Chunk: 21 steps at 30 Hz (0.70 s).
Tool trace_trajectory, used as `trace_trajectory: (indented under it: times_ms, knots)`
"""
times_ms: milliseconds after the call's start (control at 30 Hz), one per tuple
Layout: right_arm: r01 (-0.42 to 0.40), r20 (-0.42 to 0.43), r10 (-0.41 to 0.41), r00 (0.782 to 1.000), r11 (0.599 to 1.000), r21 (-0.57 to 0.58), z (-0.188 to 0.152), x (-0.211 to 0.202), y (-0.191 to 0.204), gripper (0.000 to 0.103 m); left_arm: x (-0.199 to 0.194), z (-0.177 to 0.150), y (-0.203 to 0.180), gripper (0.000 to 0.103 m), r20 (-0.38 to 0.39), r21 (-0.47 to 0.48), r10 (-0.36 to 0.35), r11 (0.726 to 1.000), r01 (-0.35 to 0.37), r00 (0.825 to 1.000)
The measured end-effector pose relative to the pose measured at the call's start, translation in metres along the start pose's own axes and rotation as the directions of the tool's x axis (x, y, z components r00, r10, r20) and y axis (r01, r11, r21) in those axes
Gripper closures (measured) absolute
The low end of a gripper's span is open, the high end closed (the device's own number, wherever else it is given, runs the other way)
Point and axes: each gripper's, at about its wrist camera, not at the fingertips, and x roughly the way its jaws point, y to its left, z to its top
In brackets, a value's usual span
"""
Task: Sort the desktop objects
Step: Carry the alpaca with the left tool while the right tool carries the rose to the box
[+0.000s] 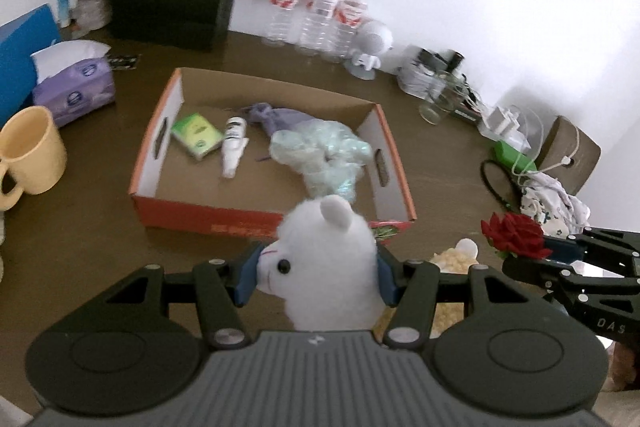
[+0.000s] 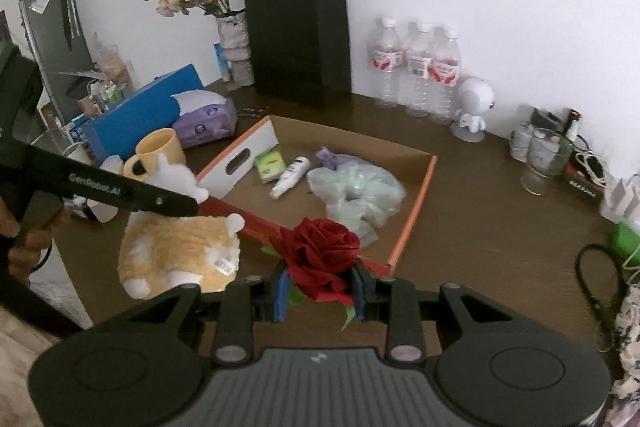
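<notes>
Brown tabletop (image 2: 480,239) is pretty cluttered. Biggest thing at the far side is a black paper bag (image 2: 298,39) against the wall, with a vase of faded pink flowers (image 2: 234,49) just left of it.

In the middle sits the open cardboard box (image 1: 390,147), orange outside and white on the end walls. So far it's got a small green packet (image 1: 197,135), a white tube (image 1: 233,147) beside it, a crumpled clear plastic bag (image 1: 320,155) toward the right end, and something purple (image 1: 276,117) behind that.

Left of the box: a blue box (image 2: 140,113), a purple tissue pack (image 2: 206,121) and an empty yellow mug (image 2: 160,151). Far right of the box, three water bottles (image 2: 416,67) with red labels I can't read, a little white robot figure (image 2: 474,107) and a clear glass (image 2: 540,161).

The left hand-held gripper (image 1: 316,277) is pinching a white-headed plush alpaca (image 1: 328,255) by the head, just at the near side of the box. The arm reads "GenRobot.AI". The right hand-held gripper (image 2: 320,291) is clamped on a red rose (image 2: 320,251), held over the box's near edge.
</notes>
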Motion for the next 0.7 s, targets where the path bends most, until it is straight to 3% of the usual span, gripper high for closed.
trace_trajectory:
  times_ms: [367, 700]
  knots:
    - [-0.036, -0.024, 0.036, 0.999, 0.999, -0.025, 0.020, 0.028, 0.031, 0.074, -0.008, 0.007, 0.036, 0.045, 0.021, -0.015, 0.018, 1.000, -0.017, 1.000]
    - [-0.035, -0.041, 0.033, 0.999, 0.998, -0.051, 0.048, 0.065, 0.044, 0.073, 0.006, 0.034, 0.062, 0.045, 0.037, 0.011, 0.041, 0.999, -0.041, 0.998]
